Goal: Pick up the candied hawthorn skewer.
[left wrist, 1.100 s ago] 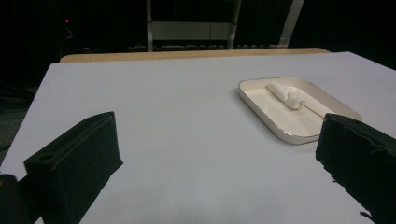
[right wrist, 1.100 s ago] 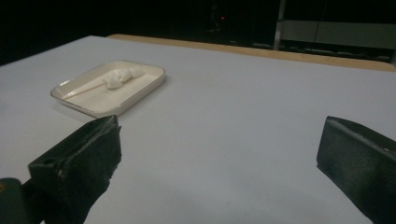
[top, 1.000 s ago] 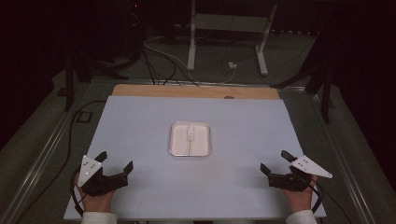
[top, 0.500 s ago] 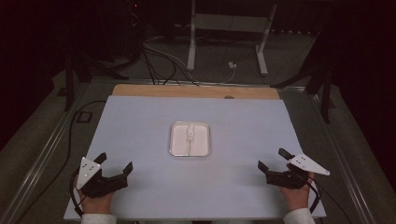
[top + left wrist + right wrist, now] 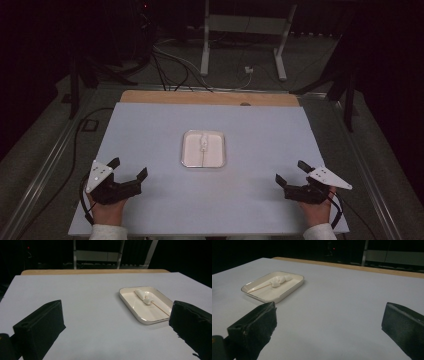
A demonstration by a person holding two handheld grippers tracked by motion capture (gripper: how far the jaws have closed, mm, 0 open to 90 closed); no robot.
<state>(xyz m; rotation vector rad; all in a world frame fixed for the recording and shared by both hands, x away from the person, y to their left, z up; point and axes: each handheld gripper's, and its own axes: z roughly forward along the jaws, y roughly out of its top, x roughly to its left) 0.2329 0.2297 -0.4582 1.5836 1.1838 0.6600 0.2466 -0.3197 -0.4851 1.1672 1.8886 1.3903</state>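
Wooden table edge (image 5: 210,98), floor cables (image 5: 170,65)

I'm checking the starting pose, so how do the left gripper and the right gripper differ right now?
The left gripper sits at the near left of the table, the right gripper at the near right. The left gripper's grey plate points to the near left, the right gripper's to the right. Both are open, hold nothing, and are apart from the tray at the centre.

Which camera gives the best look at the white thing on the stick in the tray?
The left gripper view: the white thing on the stick lies close and in side relief in the tray. The right gripper view shows it smaller, at a shallower angle. The high view shows it from above, tiny and washed out.
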